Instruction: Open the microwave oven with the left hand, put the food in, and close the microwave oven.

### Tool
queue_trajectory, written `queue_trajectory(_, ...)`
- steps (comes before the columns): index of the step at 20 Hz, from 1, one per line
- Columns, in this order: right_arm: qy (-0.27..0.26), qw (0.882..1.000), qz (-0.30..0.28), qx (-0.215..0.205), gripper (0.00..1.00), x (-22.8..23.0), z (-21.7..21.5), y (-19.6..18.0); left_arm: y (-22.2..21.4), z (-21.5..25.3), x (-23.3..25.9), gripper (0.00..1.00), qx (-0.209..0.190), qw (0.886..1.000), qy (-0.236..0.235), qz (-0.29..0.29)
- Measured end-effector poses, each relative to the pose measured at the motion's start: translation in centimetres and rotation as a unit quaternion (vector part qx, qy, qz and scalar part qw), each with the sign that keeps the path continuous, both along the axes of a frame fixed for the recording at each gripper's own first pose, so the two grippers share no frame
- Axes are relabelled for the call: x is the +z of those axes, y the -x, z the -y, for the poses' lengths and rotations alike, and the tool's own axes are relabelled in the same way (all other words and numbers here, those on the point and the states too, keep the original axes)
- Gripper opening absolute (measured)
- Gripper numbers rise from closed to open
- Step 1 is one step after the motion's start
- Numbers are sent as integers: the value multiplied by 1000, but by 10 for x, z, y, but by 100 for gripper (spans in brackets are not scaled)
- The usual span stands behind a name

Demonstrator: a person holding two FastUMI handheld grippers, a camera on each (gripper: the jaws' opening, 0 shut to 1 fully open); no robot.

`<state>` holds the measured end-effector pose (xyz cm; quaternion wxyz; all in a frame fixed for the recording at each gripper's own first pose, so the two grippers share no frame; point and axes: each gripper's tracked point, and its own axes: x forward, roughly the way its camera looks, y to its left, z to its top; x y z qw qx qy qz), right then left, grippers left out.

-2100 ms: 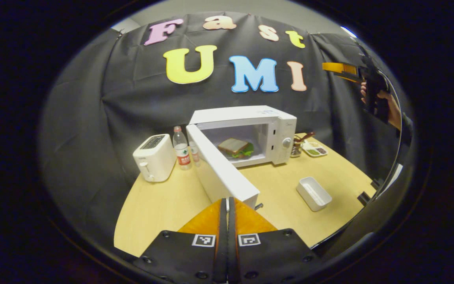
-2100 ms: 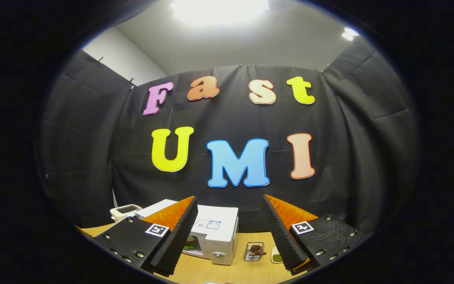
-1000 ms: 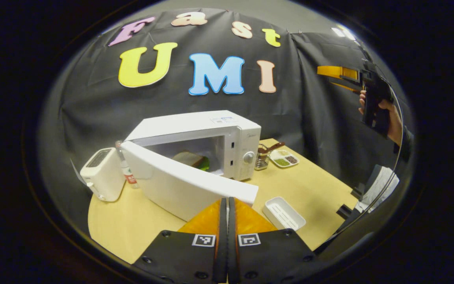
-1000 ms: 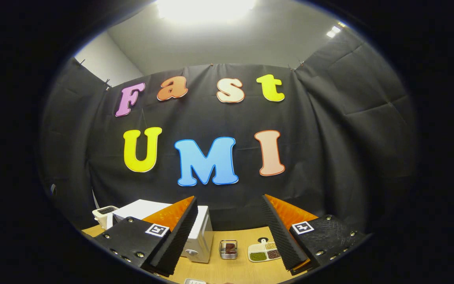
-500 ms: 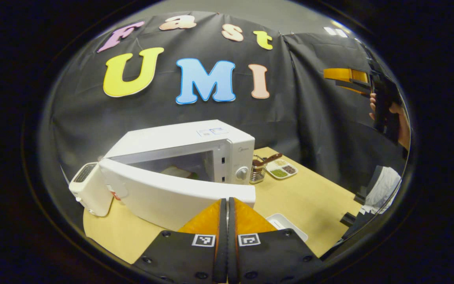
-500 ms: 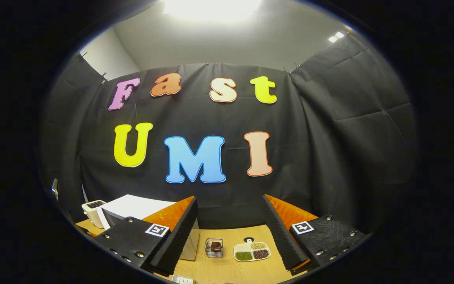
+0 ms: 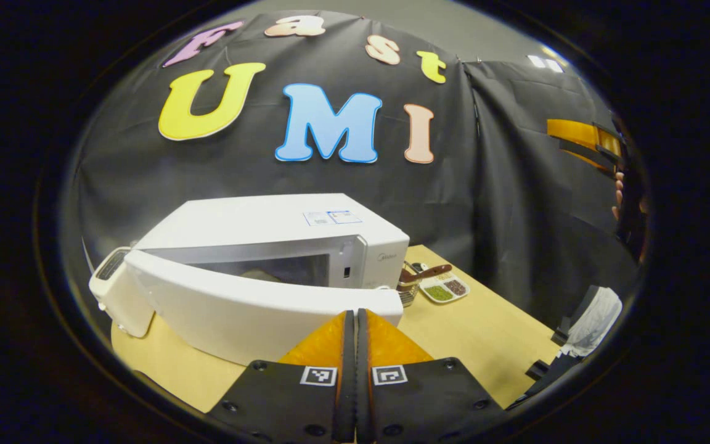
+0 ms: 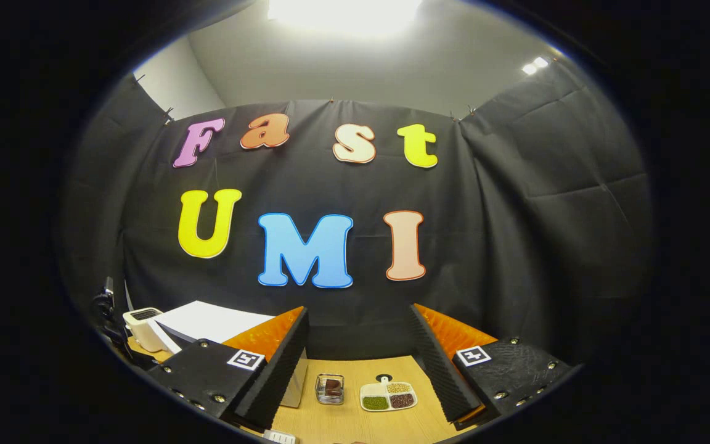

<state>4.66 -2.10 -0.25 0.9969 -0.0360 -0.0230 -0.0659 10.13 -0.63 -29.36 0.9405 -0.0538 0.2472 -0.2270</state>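
As the left gripper (image 7: 355, 317) rode forward in the left gripper view, its jaws were pressed together with nothing between them, and their joined tips sat at the free edge of the microwave door (image 7: 250, 311). That fits a push rather than a grasp: flat, closed jaws make a blunt pad for swinging a door home. The door stood partly open, angled across the front of the microwave oven (image 7: 269, 240), with a narrowing gap through which the dim cavity showed. A pale shape inside was probably the food (image 7: 256, 274), though it was too dark to be sure. The toaster (image 7: 108, 287) sat just beside the hinge end, out of the door's swing. To the right of the oven a wire basket (image 7: 407, 290) and a divided dish (image 7: 444, 288) stood near the back of the desk (image 7: 484, 333), leaving open wood in front. The right gripper (image 7: 583, 142) hung high at the far right, held in a hand (image 7: 629, 203), well clear of the door's path.

In the right gripper view, that gripper's jaws were spread wide and held nothing; it looked parked, out of the way. Between them lay the basket (image 8: 329, 388) and the dish (image 8: 388, 396) on bare desk. At lower left, the oven's top (image 8: 207, 322) and the toaster (image 8: 139, 327) showed.
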Motion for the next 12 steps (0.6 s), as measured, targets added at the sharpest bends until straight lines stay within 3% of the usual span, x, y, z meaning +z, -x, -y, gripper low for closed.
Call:
queue_trajectory(2, 2, 1000, -1, -2, 97, 0, 2, 1, -11, 5, -2, 7, 3, 1000, 21, -5)
queue_trajectory(12, -19, 999, -13, -29, 97, -9, 27, 3, -47, 9, -21, 7, 28, 999, 4, -45)
